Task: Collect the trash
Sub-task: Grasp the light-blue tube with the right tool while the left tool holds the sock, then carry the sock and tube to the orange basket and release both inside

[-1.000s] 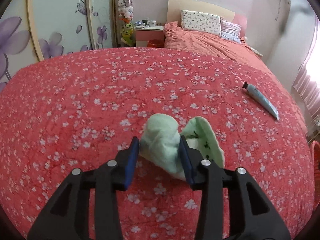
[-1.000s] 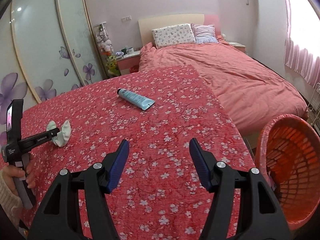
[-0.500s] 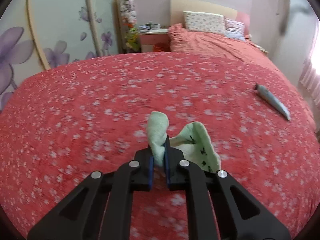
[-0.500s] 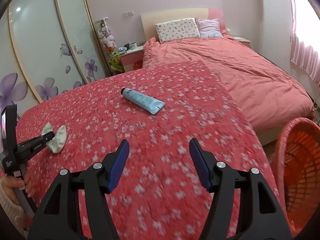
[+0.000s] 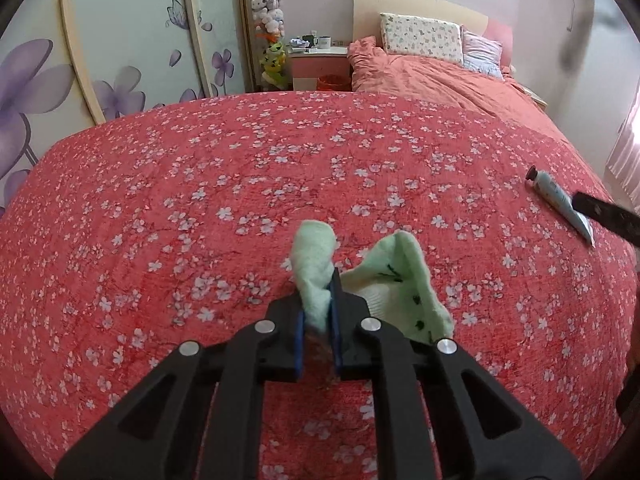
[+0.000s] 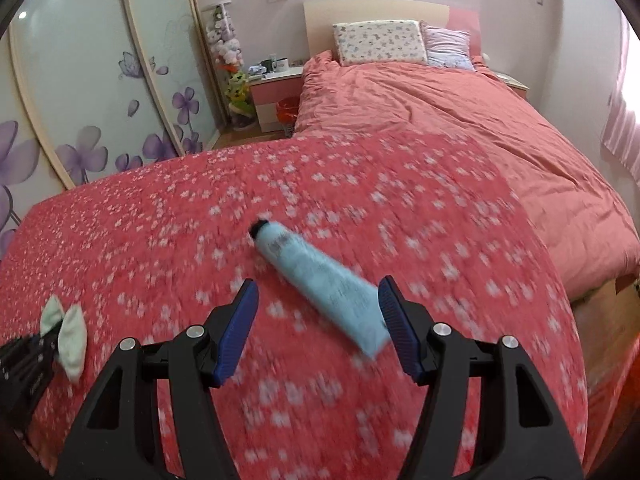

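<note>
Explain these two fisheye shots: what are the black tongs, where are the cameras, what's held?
There is no robot: a person holds a two-finger gripper in each hand, with a camera on each looking along the fingers. In the left wrist view, the left gripper is shut on a pale green sock, which shows again at the left edge of the right view. In the right wrist view, the right gripper is open, its fingers either side of a light blue tube lying on the red flowered cloth. That picture is motion-blurred.
</note>
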The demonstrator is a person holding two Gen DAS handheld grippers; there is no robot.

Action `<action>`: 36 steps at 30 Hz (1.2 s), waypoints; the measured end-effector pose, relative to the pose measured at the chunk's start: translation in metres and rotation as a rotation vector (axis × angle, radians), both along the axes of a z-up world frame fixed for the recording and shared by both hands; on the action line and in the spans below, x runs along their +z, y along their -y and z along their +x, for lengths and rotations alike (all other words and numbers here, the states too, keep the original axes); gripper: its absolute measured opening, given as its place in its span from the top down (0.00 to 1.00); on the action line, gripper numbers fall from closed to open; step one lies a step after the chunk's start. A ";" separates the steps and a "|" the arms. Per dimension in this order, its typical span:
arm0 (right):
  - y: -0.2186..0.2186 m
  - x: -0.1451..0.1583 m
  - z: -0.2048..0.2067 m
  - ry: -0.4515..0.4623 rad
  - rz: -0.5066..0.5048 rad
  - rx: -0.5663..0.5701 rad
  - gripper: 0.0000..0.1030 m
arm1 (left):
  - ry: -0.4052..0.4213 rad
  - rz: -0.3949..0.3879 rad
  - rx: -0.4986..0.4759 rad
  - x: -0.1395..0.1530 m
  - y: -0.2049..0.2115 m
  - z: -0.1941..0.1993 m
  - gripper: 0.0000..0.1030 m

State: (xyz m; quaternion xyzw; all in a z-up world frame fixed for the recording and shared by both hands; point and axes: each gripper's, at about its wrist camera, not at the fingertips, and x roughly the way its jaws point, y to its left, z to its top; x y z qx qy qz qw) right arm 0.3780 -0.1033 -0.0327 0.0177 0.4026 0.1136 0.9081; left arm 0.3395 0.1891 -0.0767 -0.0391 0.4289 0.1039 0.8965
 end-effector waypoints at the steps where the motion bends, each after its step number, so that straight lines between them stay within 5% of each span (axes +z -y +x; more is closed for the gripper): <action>1: -0.002 -0.001 0.004 -0.010 -0.002 0.003 0.39 | 0.000 0.000 0.000 0.000 0.000 0.000 0.89; 9: -0.014 -0.013 0.017 -0.069 -0.088 0.022 0.39 | 0.001 0.000 0.000 -0.001 -0.002 -0.002 0.89; 14: -0.007 -0.014 0.008 -0.086 -0.085 0.010 0.58 | 0.002 -0.002 -0.001 -0.001 -0.004 -0.003 0.89; 19: -0.001 -0.012 -0.011 -0.142 -0.039 0.048 0.67 | 0.002 -0.003 -0.001 -0.001 -0.004 -0.003 0.89; 23: 0.001 -0.010 -0.021 -0.119 -0.028 0.053 0.64 | 0.002 -0.004 -0.001 -0.001 -0.006 -0.003 0.89; 26: 0.001 -0.008 -0.016 -0.104 -0.002 0.020 0.52 | 0.003 -0.007 -0.001 -0.001 -0.006 -0.004 0.89; 36: -0.018 -0.014 0.016 -0.065 -0.055 -0.053 0.52 | 0.006 -0.019 -0.002 -0.002 -0.010 -0.006 0.89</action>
